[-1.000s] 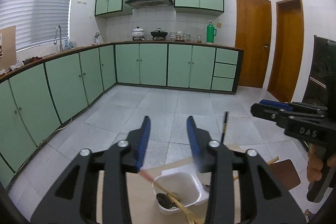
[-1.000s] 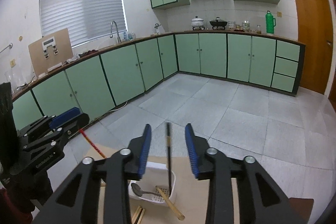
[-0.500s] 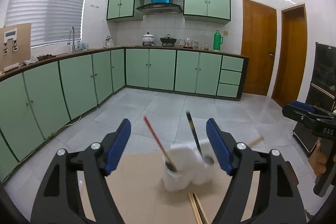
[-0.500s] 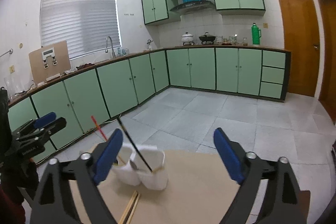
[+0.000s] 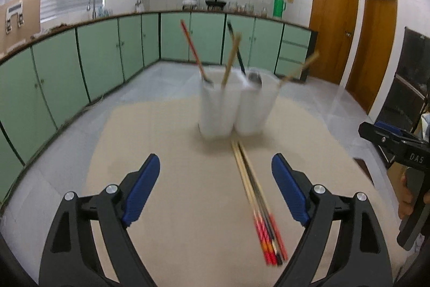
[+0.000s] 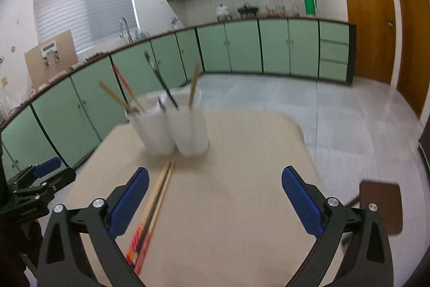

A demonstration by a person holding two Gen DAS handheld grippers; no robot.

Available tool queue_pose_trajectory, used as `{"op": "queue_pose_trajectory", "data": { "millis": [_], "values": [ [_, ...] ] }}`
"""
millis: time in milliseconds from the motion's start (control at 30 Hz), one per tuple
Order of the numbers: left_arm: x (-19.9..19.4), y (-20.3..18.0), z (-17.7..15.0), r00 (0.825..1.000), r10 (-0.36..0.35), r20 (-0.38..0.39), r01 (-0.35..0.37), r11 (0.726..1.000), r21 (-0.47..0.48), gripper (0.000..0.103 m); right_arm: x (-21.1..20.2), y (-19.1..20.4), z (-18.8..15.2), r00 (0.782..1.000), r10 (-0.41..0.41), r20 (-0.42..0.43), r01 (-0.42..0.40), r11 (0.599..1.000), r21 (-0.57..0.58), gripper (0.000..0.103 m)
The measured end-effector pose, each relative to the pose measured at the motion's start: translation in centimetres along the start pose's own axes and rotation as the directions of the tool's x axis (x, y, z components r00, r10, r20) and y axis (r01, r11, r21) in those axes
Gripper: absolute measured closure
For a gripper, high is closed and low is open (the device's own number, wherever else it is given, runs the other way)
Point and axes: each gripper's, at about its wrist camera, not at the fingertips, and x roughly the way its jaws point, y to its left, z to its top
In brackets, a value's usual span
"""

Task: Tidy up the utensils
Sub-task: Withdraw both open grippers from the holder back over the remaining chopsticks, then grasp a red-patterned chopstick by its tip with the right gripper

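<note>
Two white holder cups (image 5: 233,106) stand side by side on the tan table (image 5: 172,141), with a red-handled spoon (image 5: 192,47), a dark-handled spoon and wooden sticks upright in them. They also show in the right wrist view (image 6: 174,131). A bundle of chopsticks (image 5: 255,195) lies flat on the table in front of the cups, also seen in the right wrist view (image 6: 153,209). My left gripper (image 5: 215,192) is open and empty above the table, short of the cups. My right gripper (image 6: 215,201) is open and empty, the chopsticks by its left finger.
Green kitchen cabinets (image 5: 107,58) line the far walls. Two wooden doors (image 5: 333,31) are at the right. A brown stool seat (image 6: 381,206) stands beside the table's right edge. The right gripper shows at the right edge of the left wrist view (image 5: 397,144).
Both grippers have opened wide and drawn back from the cups. The cups with utensils now stand upright farther away, and the chopstick bundle on the table has come into view.
</note>
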Motion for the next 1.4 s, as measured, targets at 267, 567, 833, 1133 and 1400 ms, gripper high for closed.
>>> {"op": "queue_pose_trajectory", "data": {
  "millis": [267,567,833,1133,1400],
  "values": [
    [1.4,0.3,-5.5,0.993,0.019,-0.112,-0.018,1.000,0.010,0.020,1.1,1.7,-6.1,0.994,-0.038,-0.101,0.033,0.998,-0.046,0.006],
    [2.2,1.4,-9.2,0.976,0.039,-0.216,-0.037,0.999,0.013,0.020,2.2,4.5,-10.1,0.979,-0.005,-0.202,-0.010,0.997,-0.078,0.006],
    [2.1,2.2,-9.9,0.970,0.040,-0.241,-0.043,0.999,-0.008,0.020,3.0,6.7,-11.6,0.964,-0.020,-0.265,-0.017,0.990,-0.137,0.014],
    [2.2,1.8,-9.8,0.969,0.033,-0.245,-0.036,0.999,-0.008,0.020,3.0,8.3,-12.1,0.956,-0.004,-0.295,-0.048,0.985,-0.168,0.025],
    [2.4,2.0,-9.8,0.967,0.035,-0.252,-0.042,0.999,-0.023,0.020,3.1,9.4,-12.4,0.954,-0.013,-0.300,-0.046,0.981,-0.191,0.030]
  ]
}}
